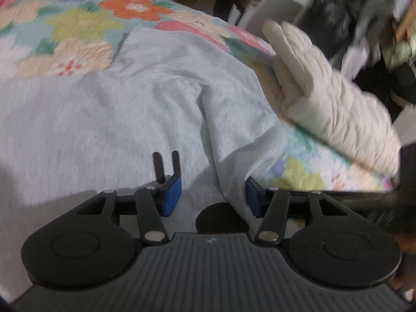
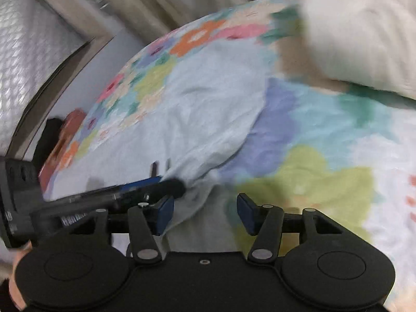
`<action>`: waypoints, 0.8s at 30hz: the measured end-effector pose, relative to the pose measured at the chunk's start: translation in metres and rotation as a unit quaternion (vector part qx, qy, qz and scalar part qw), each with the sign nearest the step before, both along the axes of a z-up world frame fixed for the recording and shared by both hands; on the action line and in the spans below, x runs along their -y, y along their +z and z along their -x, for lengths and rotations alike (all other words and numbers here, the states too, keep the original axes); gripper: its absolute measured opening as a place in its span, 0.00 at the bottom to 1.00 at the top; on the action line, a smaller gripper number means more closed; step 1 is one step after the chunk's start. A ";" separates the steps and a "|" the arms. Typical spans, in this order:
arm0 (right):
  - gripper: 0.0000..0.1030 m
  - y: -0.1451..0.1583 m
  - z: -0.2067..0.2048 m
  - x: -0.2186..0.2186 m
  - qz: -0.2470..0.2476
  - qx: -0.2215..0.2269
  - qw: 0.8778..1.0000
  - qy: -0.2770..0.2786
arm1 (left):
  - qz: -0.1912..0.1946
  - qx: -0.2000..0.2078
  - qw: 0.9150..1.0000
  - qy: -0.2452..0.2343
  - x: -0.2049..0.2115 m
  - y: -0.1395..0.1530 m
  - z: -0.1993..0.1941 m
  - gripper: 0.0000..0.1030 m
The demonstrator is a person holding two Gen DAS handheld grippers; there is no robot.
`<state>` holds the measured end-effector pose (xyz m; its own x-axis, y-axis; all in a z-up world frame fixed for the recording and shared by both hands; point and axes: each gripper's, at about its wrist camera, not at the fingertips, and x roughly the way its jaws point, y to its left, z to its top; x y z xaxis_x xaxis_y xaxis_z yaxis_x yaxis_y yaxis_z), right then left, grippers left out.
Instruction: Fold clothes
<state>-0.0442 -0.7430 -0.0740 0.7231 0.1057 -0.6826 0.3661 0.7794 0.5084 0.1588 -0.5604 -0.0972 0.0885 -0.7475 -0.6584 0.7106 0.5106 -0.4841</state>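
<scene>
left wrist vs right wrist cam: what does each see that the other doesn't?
Left wrist only: the whole cream quilted jacket with its sleeve, and dark clutter beyond the bed. Right wrist only: the left hand-held gripper reaching in from the side at the garment's edge, and a textured white wall panel. Both: the pale blue garment on the floral bedspread, its edge between open jaws.

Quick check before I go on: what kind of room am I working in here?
Most likely a bedroom. The pale blue garment lies spread on a floral quilt covering what looks like a bed, with a cream quilted jacket beside it.
</scene>
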 end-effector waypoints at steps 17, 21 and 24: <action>0.06 0.014 0.042 0.056 0.241 -0.077 0.962 -0.107 | -0.039 0.092 0.994 -0.032 -0.025 0.007 0.053 0.49; 0.41 0.026 0.071 0.053 0.185 -0.056 0.971 -0.141 | -0.070 0.128 0.987 -0.062 -0.031 0.011 0.090 0.51; 0.52 0.034 0.100 0.050 0.125 -0.024 0.984 -0.123 | -0.076 0.122 0.988 -0.063 -0.044 0.007 0.112 0.53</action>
